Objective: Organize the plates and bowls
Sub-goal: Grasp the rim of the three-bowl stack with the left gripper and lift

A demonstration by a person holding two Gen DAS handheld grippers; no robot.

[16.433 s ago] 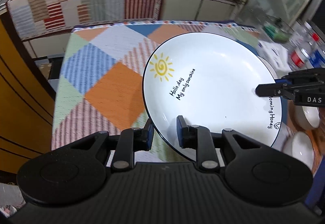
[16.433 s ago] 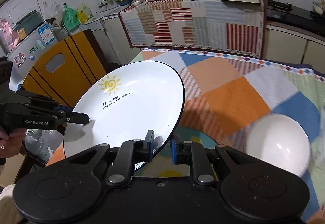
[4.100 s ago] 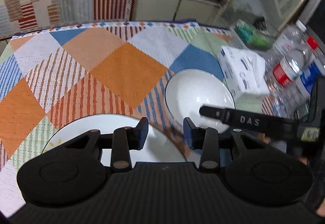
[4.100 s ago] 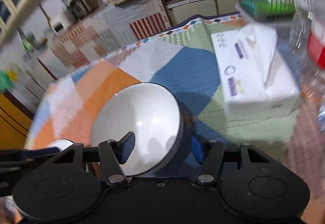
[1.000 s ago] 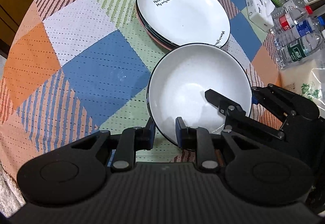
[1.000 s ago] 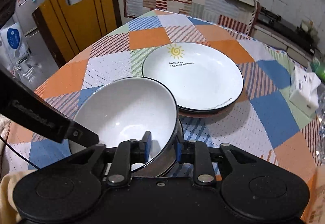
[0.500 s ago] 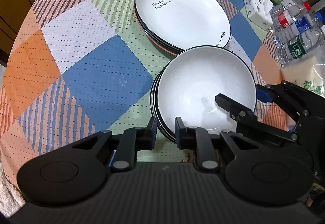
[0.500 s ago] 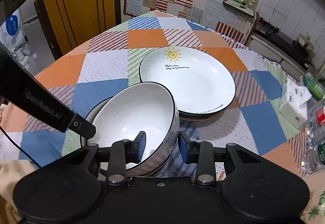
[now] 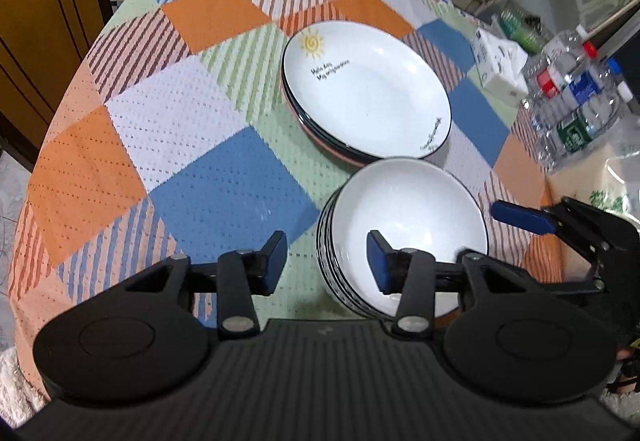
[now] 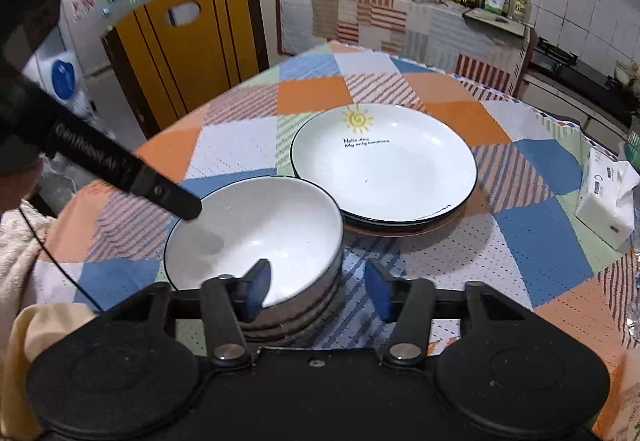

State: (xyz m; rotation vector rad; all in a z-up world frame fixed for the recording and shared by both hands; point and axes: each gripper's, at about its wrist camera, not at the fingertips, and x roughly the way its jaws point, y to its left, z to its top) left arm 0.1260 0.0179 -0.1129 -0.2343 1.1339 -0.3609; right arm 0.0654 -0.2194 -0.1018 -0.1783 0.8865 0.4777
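Both hand-held grippers, left (image 9: 327, 261) and right (image 10: 318, 289), gape apart, straddling the bowl stack's (image 9: 404, 225) rim.

White, dark-rimmed bowls (image 9: 408, 217) sit nested upright in a stack on the patchwork-clothed table (image 9: 168, 129). Just beside them lies a stack of shallow plates (image 9: 368, 89), the top one bearing a yellow sun and lettering.

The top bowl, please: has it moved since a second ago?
Yes. The top bowl has gone down onto the bowl stack beside the plate stack, and both the left gripper and right gripper are open.
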